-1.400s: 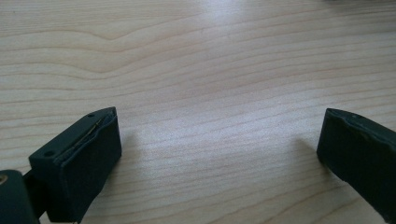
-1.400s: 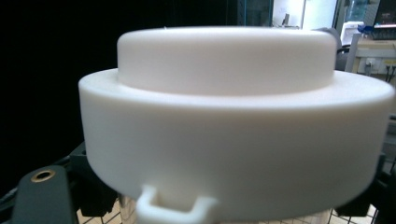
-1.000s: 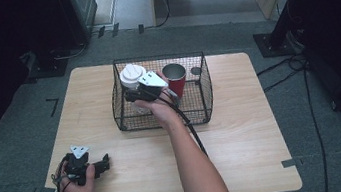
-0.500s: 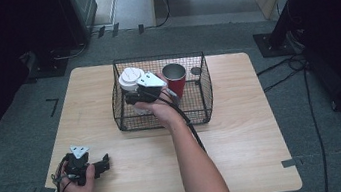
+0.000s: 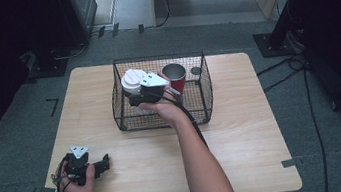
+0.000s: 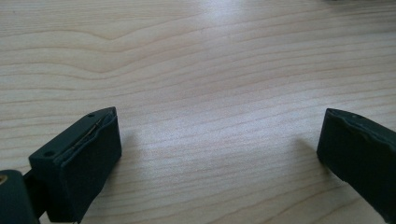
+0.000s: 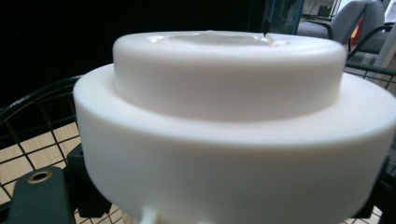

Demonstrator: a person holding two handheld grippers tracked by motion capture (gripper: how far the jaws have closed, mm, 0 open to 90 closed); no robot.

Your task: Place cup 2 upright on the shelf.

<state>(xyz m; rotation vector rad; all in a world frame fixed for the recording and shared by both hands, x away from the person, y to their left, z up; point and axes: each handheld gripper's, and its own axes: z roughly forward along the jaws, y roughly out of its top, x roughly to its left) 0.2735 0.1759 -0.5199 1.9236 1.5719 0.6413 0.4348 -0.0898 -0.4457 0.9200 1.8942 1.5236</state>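
Left gripper [image 5: 101, 164]: lower left of the high view, resting on the surface [image 5: 244, 131]; its jaws stand wide apart with only bare wood between them.
Basket [image 5: 204, 96]: wire, centre of the frame, towards the top edge of the surface.
White lid [image 5: 133, 80]: round, stepped; at the basket's upper left, about level with its rim.
Right gripper [image 5: 134, 99]: reaching into the basket; its jaws have just been opening a little, the lid between them; whether the pads press on it I cannot tell.
Red cup [image 5: 174, 76]: just right of the lid, inside the basket.
Doing it well: probably a release; open slowly, lift straight up, avoid the cup and wires.
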